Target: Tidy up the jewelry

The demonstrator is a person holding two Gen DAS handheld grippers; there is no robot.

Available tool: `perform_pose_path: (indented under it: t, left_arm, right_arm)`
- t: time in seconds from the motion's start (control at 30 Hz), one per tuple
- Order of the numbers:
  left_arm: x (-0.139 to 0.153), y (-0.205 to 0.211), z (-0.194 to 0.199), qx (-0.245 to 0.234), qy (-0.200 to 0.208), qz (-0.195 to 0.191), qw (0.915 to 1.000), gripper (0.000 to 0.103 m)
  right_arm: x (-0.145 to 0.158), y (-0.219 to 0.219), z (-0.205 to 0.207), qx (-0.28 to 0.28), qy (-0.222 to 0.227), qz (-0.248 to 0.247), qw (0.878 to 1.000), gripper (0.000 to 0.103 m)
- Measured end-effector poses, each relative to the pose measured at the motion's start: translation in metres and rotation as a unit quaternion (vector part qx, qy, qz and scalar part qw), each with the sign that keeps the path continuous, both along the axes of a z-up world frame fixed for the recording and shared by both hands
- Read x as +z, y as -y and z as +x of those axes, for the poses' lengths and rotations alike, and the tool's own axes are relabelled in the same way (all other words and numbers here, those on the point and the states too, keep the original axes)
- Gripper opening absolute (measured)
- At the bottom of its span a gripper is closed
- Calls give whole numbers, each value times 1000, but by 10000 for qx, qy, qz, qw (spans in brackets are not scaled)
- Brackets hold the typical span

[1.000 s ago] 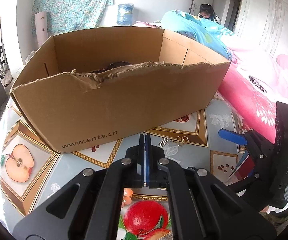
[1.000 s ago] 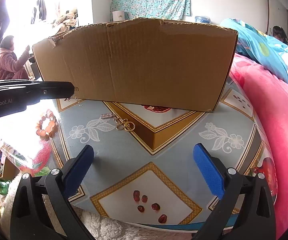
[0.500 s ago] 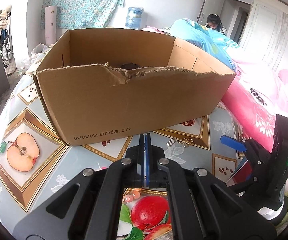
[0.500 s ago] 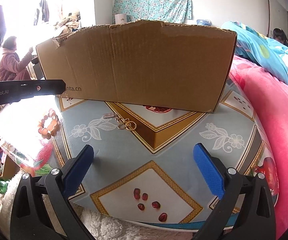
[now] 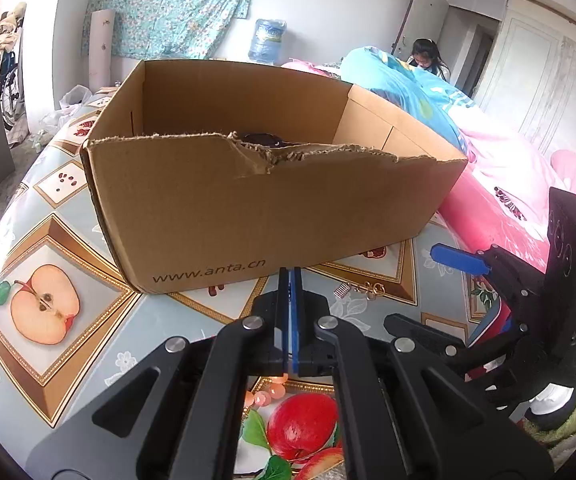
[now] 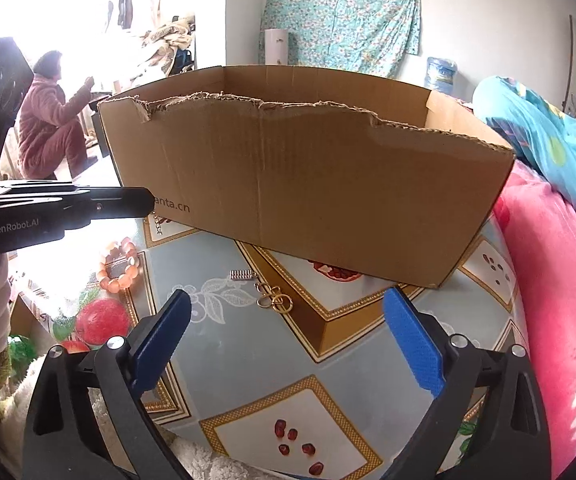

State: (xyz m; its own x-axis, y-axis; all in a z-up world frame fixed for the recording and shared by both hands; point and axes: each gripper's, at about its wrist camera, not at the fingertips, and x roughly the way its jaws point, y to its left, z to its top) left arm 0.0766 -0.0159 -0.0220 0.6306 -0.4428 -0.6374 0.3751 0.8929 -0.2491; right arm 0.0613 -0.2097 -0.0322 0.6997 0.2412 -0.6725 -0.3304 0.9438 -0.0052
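The cardboard box (image 5: 272, 208) holds something dark (image 5: 262, 138) (mostly hidden); left gripper (image 5: 290, 280) clenched, right gripper (image 6: 288, 332) released, narrowing.

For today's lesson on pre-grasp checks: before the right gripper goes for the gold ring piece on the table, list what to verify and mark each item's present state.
1. Right gripper open, nothing between its pads (it has just been closing a little): ok.
2. Gold ring jewelry in plain view, unobstructed: ok.
3. Small silver spring-like piece lies apart from the rings: cannot tell.
4. Left gripper shut; a fine chain hangs at its tip: ok.
5. Cardboard box open-topped, ready to receive: ok.
6. Orange bead bracelet out of the path: ok.
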Motion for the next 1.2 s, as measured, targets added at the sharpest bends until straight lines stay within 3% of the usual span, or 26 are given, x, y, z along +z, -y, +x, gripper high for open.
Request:
perform_pose_path:
  t: [0.3, 0.5, 0.67, 0.9, 1.2]
  left_arm:
    - [-3, -1, 5, 18, -32, -11, 10000, 0]
    - [-4, 1, 7, 0, -55, -14, 10000, 0]
    - [-6, 2, 8, 4, -74, -21, 10000, 0]
    - [-9, 4, 9, -11, -117, -20, 9999, 0]
    - [-10, 6, 8, 1, -120, -18, 9999, 0]
  right_arm:
    - [-7, -7, 21, -225, -479, 182, 9984, 50]
    - [-14, -4, 25, -456, -604, 230, 9969, 35]
    - [-18, -6, 26, -456, -630, 182, 9968, 28]
    - [-19, -16, 24, -365, -660, 216, 9969, 10]
    - [-16, -4, 25, -473, -721, 570, 9946, 5]
